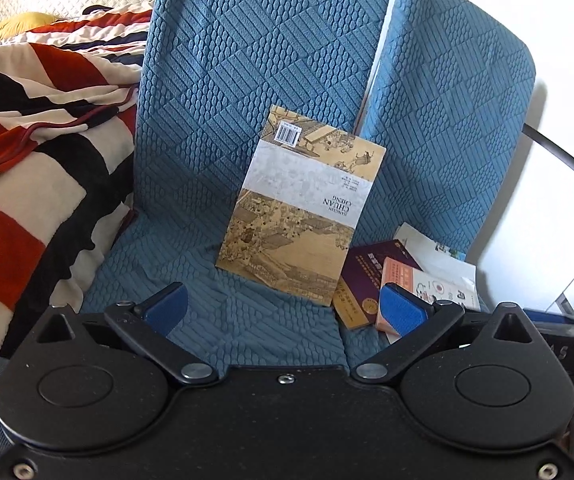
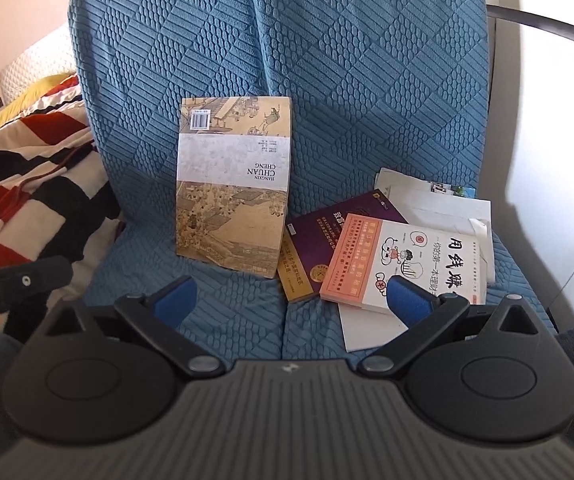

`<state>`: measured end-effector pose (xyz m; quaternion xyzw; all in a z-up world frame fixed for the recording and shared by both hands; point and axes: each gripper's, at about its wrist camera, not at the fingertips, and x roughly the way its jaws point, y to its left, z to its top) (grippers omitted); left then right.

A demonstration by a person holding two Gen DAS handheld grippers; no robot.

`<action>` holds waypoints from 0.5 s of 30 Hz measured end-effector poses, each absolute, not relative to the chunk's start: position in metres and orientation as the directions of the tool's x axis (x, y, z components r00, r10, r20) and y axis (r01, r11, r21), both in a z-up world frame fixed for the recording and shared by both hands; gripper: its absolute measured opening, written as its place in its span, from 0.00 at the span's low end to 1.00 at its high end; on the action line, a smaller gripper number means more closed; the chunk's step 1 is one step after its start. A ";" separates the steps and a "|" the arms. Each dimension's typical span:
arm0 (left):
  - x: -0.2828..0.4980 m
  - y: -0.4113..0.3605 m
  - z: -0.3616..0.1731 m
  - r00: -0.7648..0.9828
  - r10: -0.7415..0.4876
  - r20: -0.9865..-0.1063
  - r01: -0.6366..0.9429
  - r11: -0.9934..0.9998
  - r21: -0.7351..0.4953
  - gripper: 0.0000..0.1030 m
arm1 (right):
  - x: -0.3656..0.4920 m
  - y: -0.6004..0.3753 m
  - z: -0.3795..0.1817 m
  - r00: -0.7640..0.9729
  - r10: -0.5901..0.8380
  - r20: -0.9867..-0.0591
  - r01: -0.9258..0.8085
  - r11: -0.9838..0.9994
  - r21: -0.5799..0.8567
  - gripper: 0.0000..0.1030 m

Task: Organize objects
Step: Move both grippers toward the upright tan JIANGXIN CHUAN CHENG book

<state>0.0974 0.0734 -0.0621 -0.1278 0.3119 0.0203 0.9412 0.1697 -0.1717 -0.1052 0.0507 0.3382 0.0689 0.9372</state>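
Note:
A tan book with an old painting on its cover stands upside down, leaning on the blue sofa backrest. To its right lies a loose pile: a purple book, an orange-and-white book on top, and white booklets underneath. My left gripper hovers open over the seat, short of the tan book. My right gripper is open too, its right pad over the orange book's near edge. Neither holds anything.
The blue quilted sofa has two cushions with a seam between them. A red, black and cream striped blanket is heaped at the left. A white wall and a dark curved bar are at the right.

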 end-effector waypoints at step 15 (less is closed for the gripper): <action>0.149 0.080 -0.110 0.830 0.020 -0.558 -0.151 0.970 -0.190 0.99 | 0.202 -0.168 -0.136 0.762 0.246 -0.598 -0.181 0.969 0.167 1.00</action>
